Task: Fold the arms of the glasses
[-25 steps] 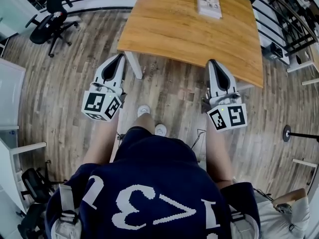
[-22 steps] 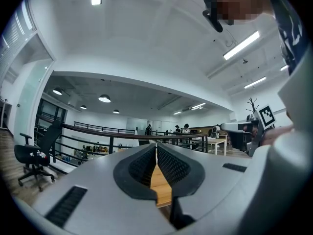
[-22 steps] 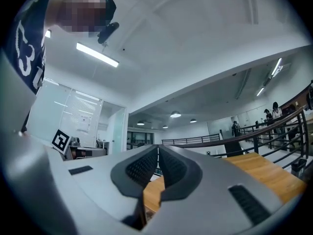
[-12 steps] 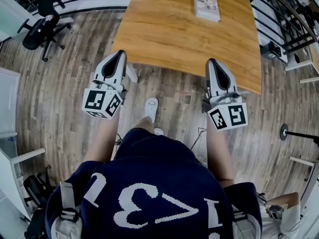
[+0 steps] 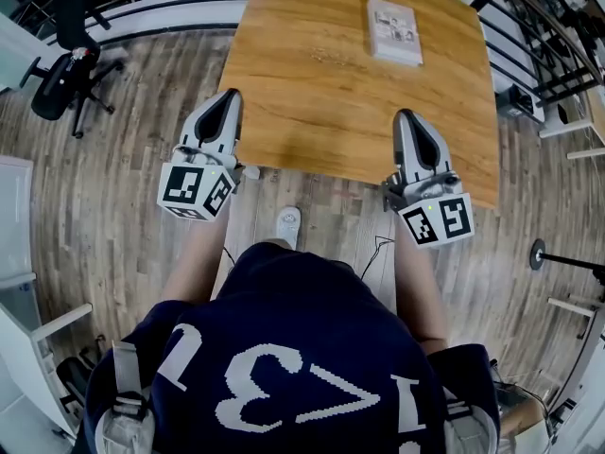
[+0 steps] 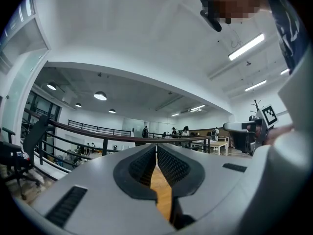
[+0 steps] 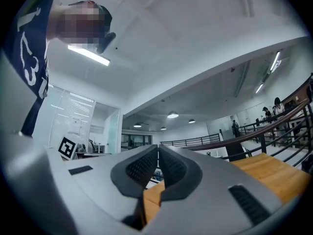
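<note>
A wooden table (image 5: 312, 93) stands ahead of me; a flat white box (image 5: 394, 28) lies at its far side. Near the table's middle is a faint thin thing (image 5: 326, 56), too small to tell what it is. No glasses show plainly in any view. My left gripper (image 5: 228, 100) hangs at the table's near left corner, shut and empty; its pads meet (image 6: 156, 148) in the left gripper view. My right gripper (image 5: 407, 118) is over the near edge further right, also shut with nothing held (image 7: 158, 148). Both point level toward the table.
A black office chair (image 5: 64, 62) stands on the plank floor at far left. A dark railing (image 5: 534, 28) runs past the table's right side. My shoe (image 5: 286, 223) shows below the table edge. People stand far off by a railing (image 6: 173, 131).
I have walked toward the table. Both grippers went forward together, from over the floor to the table's near edge. Their jaws stayed shut.
</note>
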Tool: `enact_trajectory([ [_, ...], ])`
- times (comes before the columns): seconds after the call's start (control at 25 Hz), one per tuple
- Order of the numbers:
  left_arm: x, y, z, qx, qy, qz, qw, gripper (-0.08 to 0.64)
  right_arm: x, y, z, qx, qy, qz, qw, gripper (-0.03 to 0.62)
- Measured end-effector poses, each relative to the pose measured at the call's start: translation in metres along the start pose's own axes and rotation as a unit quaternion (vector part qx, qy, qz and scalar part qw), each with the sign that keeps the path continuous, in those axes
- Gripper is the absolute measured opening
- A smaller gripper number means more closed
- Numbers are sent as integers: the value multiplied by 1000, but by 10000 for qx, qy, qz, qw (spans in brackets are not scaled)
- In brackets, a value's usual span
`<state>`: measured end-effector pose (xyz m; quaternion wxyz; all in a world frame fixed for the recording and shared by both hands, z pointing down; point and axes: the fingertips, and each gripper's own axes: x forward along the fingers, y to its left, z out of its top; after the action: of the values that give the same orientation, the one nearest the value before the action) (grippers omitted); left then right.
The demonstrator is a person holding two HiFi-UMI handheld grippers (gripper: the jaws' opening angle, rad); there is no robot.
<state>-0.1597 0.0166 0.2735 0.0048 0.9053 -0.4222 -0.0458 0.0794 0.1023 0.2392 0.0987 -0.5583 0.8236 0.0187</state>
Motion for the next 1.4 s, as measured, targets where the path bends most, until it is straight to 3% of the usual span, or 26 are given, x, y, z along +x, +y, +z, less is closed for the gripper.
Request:
enact_trajectory([
  [0.16, 28, 17, -4, -5, 25, -106, 9999, 21, 20, -17, 1, 5, -202, -218, 9996, 29],
  [0.52, 81, 28, -19, -17, 135, -115, 9998, 21, 54, -64, -19, -118, 123, -424, 9990, 29],
  [1.08, 179, 38, -23, 156, 29, 652, 9977, 21, 142, -175, -20, -163, 26, 263, 9995, 29],
  [1.4, 202, 40, -37, 115, 225, 894, 9957, 21, 174, -198, -47, -42, 289, 531, 9982, 29],
])
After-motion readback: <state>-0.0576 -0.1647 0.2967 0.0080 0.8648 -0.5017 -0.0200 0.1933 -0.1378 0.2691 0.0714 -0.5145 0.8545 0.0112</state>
